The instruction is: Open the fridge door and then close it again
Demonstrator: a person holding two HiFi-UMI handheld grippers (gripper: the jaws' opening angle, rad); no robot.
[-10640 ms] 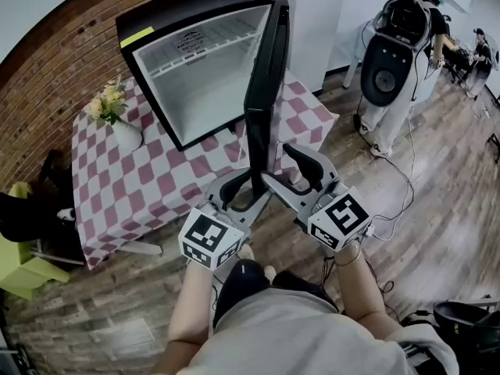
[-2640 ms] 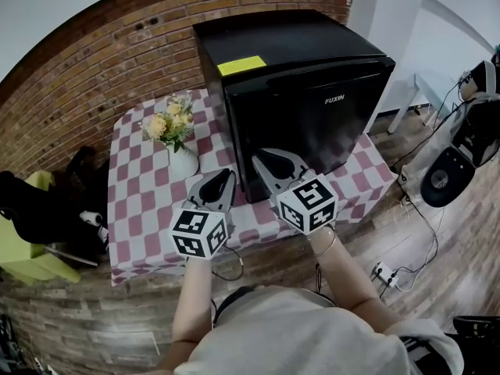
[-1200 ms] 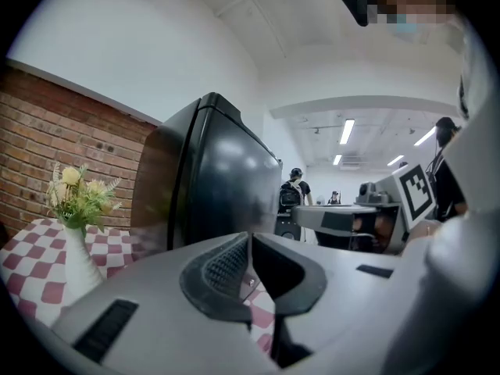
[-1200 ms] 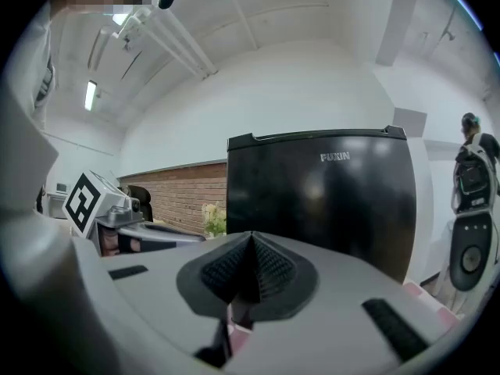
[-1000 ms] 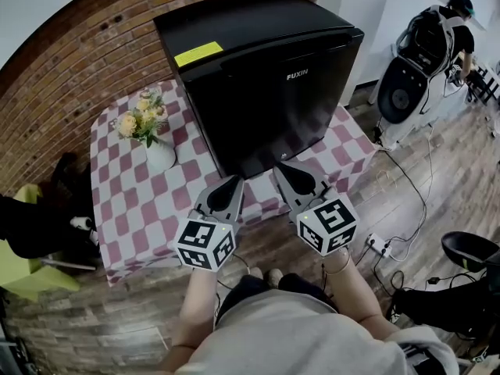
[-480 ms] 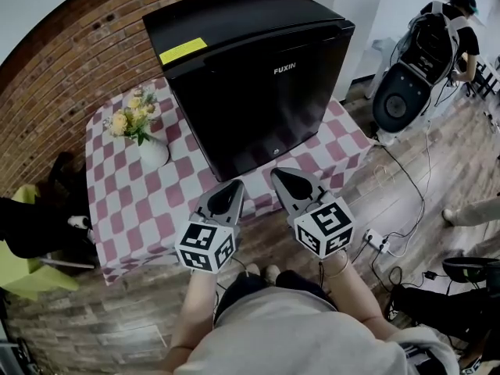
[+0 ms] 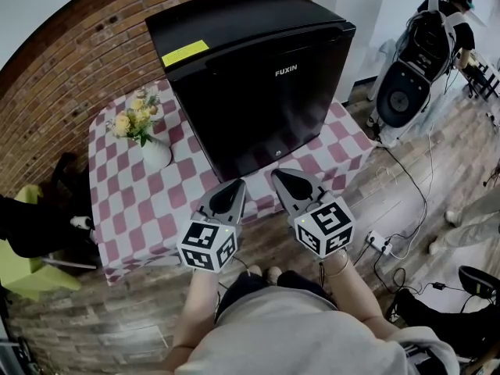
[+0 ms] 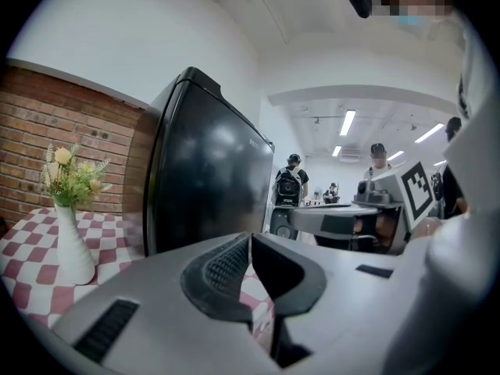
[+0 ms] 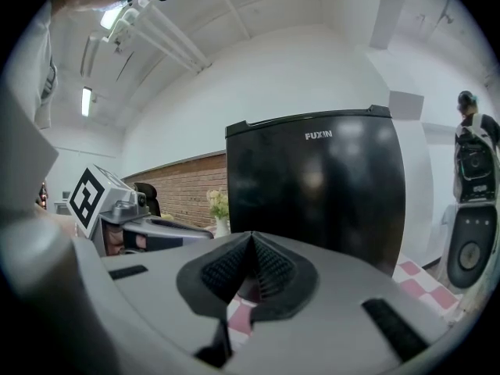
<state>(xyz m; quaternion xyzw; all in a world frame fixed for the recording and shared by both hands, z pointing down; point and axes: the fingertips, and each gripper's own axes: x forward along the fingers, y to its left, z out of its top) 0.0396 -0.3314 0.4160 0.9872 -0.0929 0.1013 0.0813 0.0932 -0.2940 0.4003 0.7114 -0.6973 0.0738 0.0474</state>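
Fingers (image 8: 223, 266) of the left gripper (image 8: 250, 237) are pressed together with nothing between them. The fingers of the right gripper (image 9: 250, 237) are likewise pressed together and empty. Both grippers are held side by side over the near edge of the worktop (image 7: 141, 209), pointing at the mini fridge (image 7: 258, 92), short of its door (image 7: 269, 123) and not touching it. The door is fully closed, so the interior is hidden. The fridge stands on the worktop's checked cloth, in front of a brick wall (image 7: 70, 61). One yellow label (image 7: 186, 53) lies on its top. One white vase (image 7: 155, 154) holding one bunch of flowers (image 7: 131, 119) stands left of the fridge, clear of the door. Count: two grippers, one fridge, one vase. One person (image 7: 433, 26) stands at far right on the wooden floor (image 7: 437, 178).
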